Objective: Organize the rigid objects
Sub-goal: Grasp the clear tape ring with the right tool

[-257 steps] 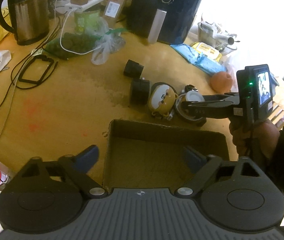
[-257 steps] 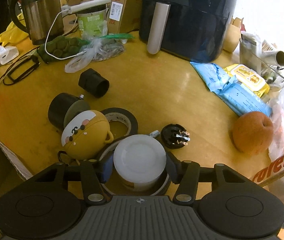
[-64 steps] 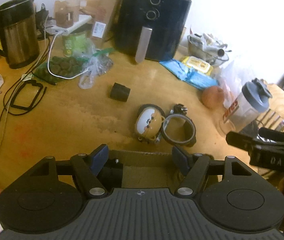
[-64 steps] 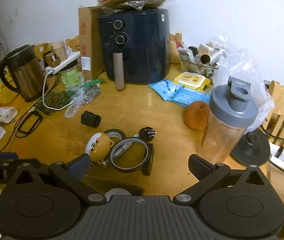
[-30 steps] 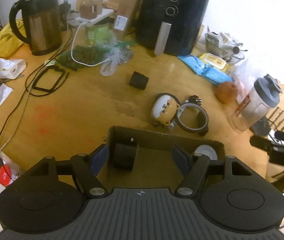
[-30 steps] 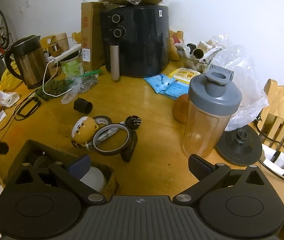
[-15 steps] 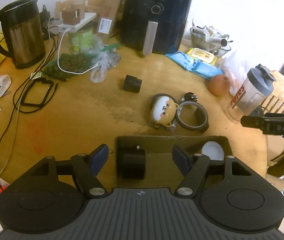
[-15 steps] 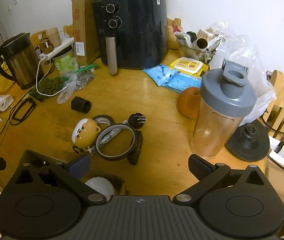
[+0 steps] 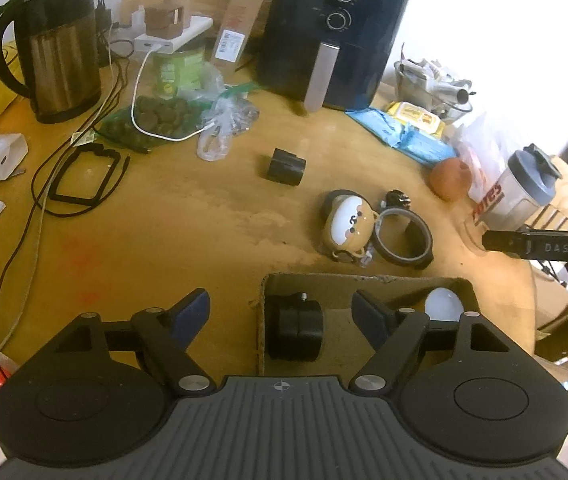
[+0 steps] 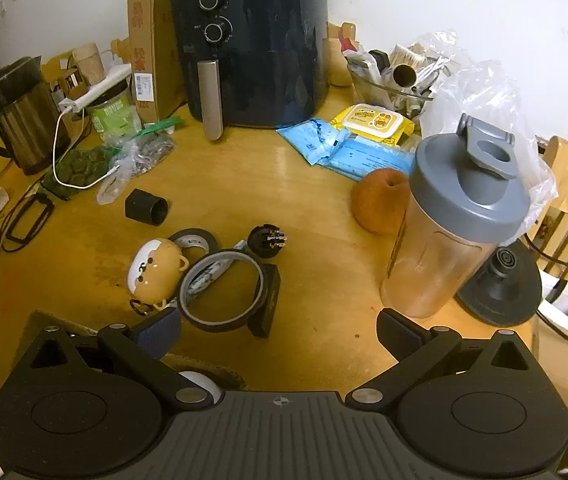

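Wooden table [image 9: 187,220], cardboard box [image 9: 364,280] holding black cylinder [image 9: 298,332] below opening, empty left gripper [image 9: 279,312]

Two tape rolls [image 10: 221,290], one box [image 9: 364,280]

A cardboard box [image 9: 364,280] is sitting at the worktop's [image 9: 183,220] near edge, holding a cylinder [image 9: 298,332] at its left end and a round lid [image 9: 444,304] at its right. Just behind the box, a bear-faced case [image 9: 348,226] is lying left of a tape ring [image 9: 404,236]. A kettle [image 9: 55,44] is standing at the far left corner, an air fryer [image 9: 332,32] at the far edge, a shaker bottle [image 10: 456,232] by the right edge.
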### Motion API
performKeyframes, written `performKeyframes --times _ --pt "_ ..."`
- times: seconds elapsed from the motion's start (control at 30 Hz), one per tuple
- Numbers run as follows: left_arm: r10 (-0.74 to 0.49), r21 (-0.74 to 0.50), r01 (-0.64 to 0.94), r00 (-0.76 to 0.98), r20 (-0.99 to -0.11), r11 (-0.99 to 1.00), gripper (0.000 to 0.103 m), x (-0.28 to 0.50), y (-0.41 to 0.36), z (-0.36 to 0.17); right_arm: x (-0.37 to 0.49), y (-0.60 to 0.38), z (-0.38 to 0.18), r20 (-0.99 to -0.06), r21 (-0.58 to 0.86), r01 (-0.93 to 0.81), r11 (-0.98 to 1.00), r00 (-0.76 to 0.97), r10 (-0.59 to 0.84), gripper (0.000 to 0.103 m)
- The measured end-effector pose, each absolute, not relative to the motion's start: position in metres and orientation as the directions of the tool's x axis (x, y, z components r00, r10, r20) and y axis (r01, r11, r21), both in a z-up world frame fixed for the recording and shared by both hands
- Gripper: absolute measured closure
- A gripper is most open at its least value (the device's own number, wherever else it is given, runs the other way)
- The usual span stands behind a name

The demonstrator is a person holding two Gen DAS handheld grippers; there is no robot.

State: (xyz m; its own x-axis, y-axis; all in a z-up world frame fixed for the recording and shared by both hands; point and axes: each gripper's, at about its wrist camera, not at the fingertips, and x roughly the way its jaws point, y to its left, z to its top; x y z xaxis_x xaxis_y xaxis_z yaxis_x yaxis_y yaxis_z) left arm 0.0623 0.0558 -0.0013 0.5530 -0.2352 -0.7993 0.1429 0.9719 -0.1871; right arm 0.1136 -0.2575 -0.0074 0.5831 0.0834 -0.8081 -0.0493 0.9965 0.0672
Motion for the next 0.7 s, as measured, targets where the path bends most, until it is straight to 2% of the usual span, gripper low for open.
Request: performKeyframes --times 0.13,0.2,0.43,0.53,0.6,0.7 --pt "-0.232 -0.191 0.132 0.552 -0.801 0.973 0.025 0.066 0.057 -0.003 0.126 -0.259 -0.016 -0.807 0.097 -0.074 0.992 0.578 0.122 0.001" --pt "-0.224 -0.186 0.126 0.550 -0.804 0.975 0.025 0.068 0.057 -0.004 0.134 -0.258 -0.022 -0.811 0.107 -0.086 0.990 0.568 0.137 0.010" --pt "-0.200 -0.183 0.087 0.554 -0.808 0.979 0.025 0.072 0.062 -0.004 0.158 -0.244 -0.039 -0.821 0.093 -0.172 0.981 0.544 0.174 0.018" --pt "-0.187 -0.182 0.066 0.553 -0.812 0.981 0.025 0.073 0.063 -0.005 0.166 -0.238 -0.045 -0.824 0.096 -0.241 0.966 0.526 0.213 0.017" --pt "-0.179 -0.181 0.052 0.552 -0.814 0.982 0.025 0.073 0.064 -0.005 0.172 -0.233 -0.051 -0.830 0.094 -0.291 0.952 0.506 0.236 0.009" --pt "-0.169 -0.181 0.034 0.553 -0.816 0.983 0.025 0.073 0.066 -0.005 0.180 -0.225 -0.059 -0.839 0.076 -0.350 0.934 0.483 0.249 0.004"
